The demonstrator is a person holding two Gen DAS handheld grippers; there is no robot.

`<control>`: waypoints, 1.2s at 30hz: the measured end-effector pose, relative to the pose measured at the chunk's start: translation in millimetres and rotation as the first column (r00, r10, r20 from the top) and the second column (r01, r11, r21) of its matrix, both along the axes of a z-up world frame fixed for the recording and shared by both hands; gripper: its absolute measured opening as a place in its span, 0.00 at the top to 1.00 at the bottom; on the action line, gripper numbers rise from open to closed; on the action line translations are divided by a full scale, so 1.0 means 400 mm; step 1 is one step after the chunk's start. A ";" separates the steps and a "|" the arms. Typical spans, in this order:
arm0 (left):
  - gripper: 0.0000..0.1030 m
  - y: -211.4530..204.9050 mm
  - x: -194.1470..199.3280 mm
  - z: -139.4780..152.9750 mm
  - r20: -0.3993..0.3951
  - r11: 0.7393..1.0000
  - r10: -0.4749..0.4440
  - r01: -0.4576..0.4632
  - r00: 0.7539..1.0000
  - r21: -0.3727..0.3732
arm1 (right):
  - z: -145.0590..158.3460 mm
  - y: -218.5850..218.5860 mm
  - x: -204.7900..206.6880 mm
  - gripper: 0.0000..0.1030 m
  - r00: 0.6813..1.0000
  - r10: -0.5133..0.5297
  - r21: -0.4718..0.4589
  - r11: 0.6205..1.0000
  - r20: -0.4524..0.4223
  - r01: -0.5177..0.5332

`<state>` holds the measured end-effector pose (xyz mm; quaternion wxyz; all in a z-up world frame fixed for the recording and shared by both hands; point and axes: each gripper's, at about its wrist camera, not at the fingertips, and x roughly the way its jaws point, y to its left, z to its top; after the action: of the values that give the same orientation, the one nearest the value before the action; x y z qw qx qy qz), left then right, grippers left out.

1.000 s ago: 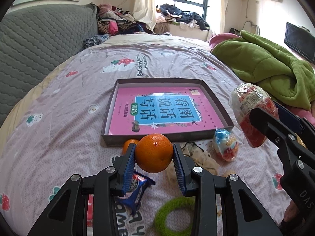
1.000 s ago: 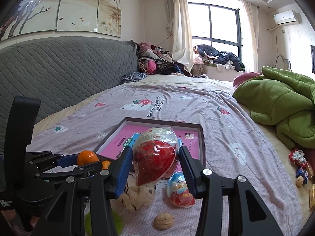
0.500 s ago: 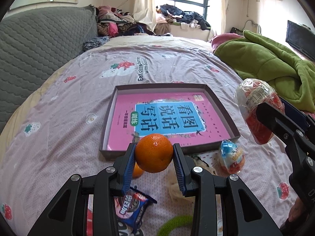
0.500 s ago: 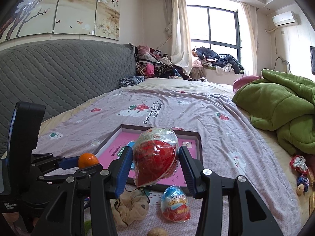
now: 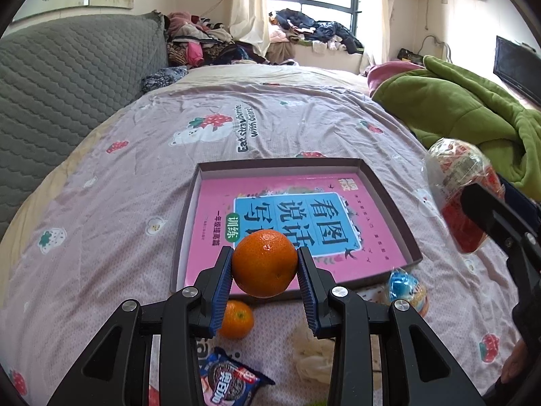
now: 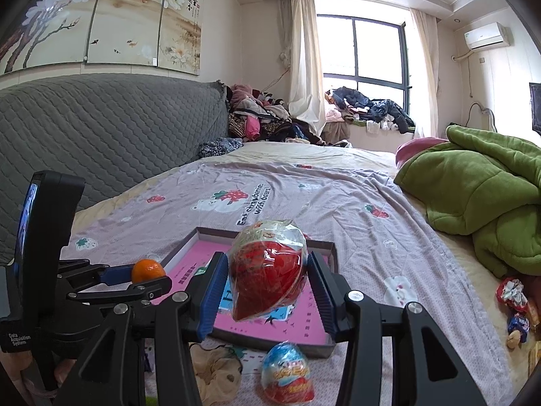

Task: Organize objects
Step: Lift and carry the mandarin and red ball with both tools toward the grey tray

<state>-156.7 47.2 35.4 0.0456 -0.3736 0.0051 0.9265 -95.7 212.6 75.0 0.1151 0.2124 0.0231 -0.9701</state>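
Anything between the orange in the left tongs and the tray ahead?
Nothing visible. The orange, clamped in the left tongs, hangs at the tray's near rim; only the pink book lies inside.

Daylight is pouring through a large window (image 6: 363,55) with pale curtains (image 6: 304,61) at the far end of a bedroom. A grey quilted headboard (image 6: 101,128) is running along the bed's left edge beneath a flowered wall painting (image 6: 101,13). Clothes (image 6: 260,115) are piling up by the far corner, and an air conditioner (image 6: 487,35) is hanging high on the right wall.
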 end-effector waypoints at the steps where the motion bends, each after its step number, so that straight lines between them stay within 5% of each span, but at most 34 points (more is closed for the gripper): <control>1: 0.63 0.001 -0.003 0.000 0.000 1.000 0.000 0.000 1.000 -0.002 | 0.003 0.003 -0.004 0.52 1.000 -0.002 0.004 1.000 -0.006 0.002; 15: 0.63 -0.003 -0.113 0.021 -0.013 1.000 -0.004 0.004 1.000 -0.005 | 0.010 0.016 -0.098 0.52 1.000 -0.018 0.018 1.000 -0.015 0.018; 36: 0.63 -0.003 -0.225 -0.112 0.130 0.999 -0.024 0.027 0.991 -0.023 | -0.174 -0.002 -0.259 0.52 0.966 -0.016 0.016 1.000 0.259 0.013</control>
<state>-246.7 45.9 -9.2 0.0531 -0.4334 0.0182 0.8995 -199.1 212.0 5.3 0.1085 0.3384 0.0133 -0.9346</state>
